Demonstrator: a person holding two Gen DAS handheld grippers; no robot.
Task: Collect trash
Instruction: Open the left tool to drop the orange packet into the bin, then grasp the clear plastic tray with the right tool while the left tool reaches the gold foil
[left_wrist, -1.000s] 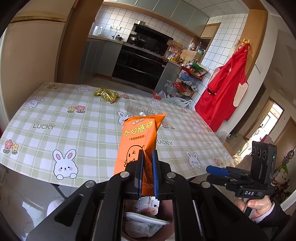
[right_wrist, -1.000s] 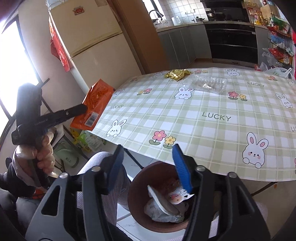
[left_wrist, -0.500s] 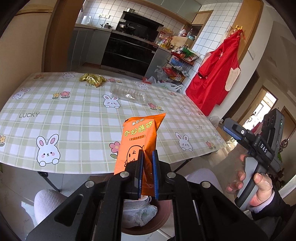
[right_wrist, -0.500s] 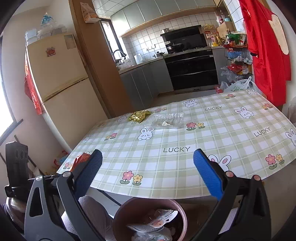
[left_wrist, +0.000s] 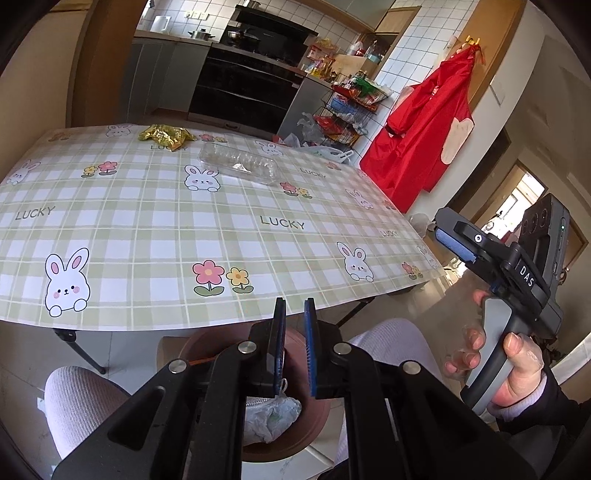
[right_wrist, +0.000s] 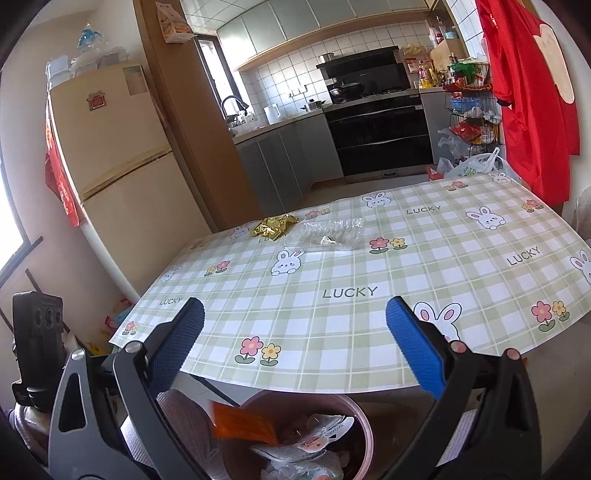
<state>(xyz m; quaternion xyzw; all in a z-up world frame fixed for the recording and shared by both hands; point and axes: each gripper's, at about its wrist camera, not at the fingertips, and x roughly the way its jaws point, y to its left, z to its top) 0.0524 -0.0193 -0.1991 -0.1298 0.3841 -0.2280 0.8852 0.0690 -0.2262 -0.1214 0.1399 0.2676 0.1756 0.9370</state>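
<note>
While both wrist views look across the table (left_wrist: 147, 229), we note the left gripper (left_wrist: 294, 347) at lower centre of its own frame, hanging over the brown trash bin (left_wrist: 317, 417) that sits below the table's near edge. Its blue pads stand close together with only a narrow slot between them, and nothing is clamped in that slot. In the right wrist view an orange snack bag (right_wrist: 242, 422) lies tilted in the bin (right_wrist: 364, 439), lower centre, on top of white wrappers (right_wrist: 314, 439). We cannot tell whether it has come to rest.

The right gripper (right_wrist: 293, 347) has its jaws spread wide apart, empty, framing the checked tablecloth (right_wrist: 351, 266). In the left wrist view the same tool (left_wrist: 454, 242) shows at right of frame, gripped by a hand (left_wrist: 517, 373) in a dark sleeve.

Trash on the table:
- a crumpled gold foil wrapper (left_wrist: 166, 134), upper left of the left view, at the far edge; in the right view (right_wrist: 273, 226) it sits at centre.
- a clear plastic tray (left_wrist: 238, 166), just right of the foil and nearer to us; seen also in the right view (right_wrist: 327, 236). The two lie close together; whether they touch is not resolvable.

A person's knee in pale ribbed fabric (left_wrist: 77, 406) shows at lower left, beside the bin. A red garment (left_wrist: 424, 136) hangs at right.
</note>
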